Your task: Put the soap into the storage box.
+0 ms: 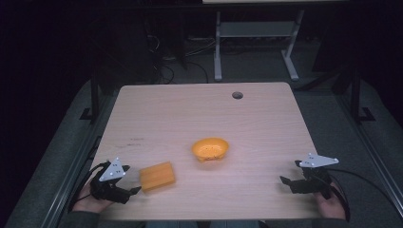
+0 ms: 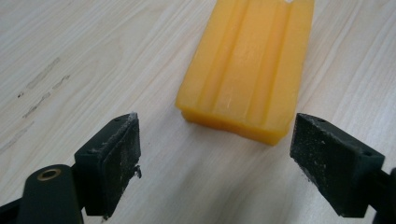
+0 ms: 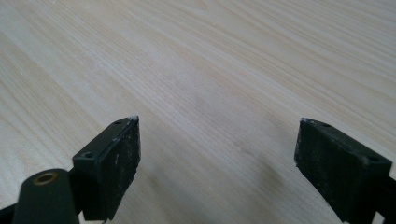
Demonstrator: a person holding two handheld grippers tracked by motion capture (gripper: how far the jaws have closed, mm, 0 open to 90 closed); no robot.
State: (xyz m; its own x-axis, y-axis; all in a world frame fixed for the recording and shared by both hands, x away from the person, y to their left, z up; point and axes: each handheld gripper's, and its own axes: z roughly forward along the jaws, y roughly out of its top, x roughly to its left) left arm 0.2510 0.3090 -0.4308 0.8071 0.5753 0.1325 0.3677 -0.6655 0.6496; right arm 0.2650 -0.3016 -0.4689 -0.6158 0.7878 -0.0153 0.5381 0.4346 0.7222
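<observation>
An orange ridged block [image 1: 157,175] lies flat on the wooden table [image 1: 199,114] near the front left. In the left gripper view the block [image 2: 247,70] sits just beyond the jaws, a little right of centre. My left gripper [image 1: 134,191] rests low at the block's left end, open, nothing between its jaws; the same gripper [image 2: 215,144] shows both pads apart. An orange bowl [image 1: 210,148] stands upright at the table's middle. My right gripper [image 1: 286,180] is at the front right, open over bare wood [image 3: 217,144].
A dark round grommet hole [image 1: 237,95] sits near the table's far edge. Faint pencil-like marks [image 1: 135,139] lie left of the bowl. A white desk frame [image 1: 256,38] stands on the floor beyond the table. Hands hold both grippers at the front edge.
</observation>
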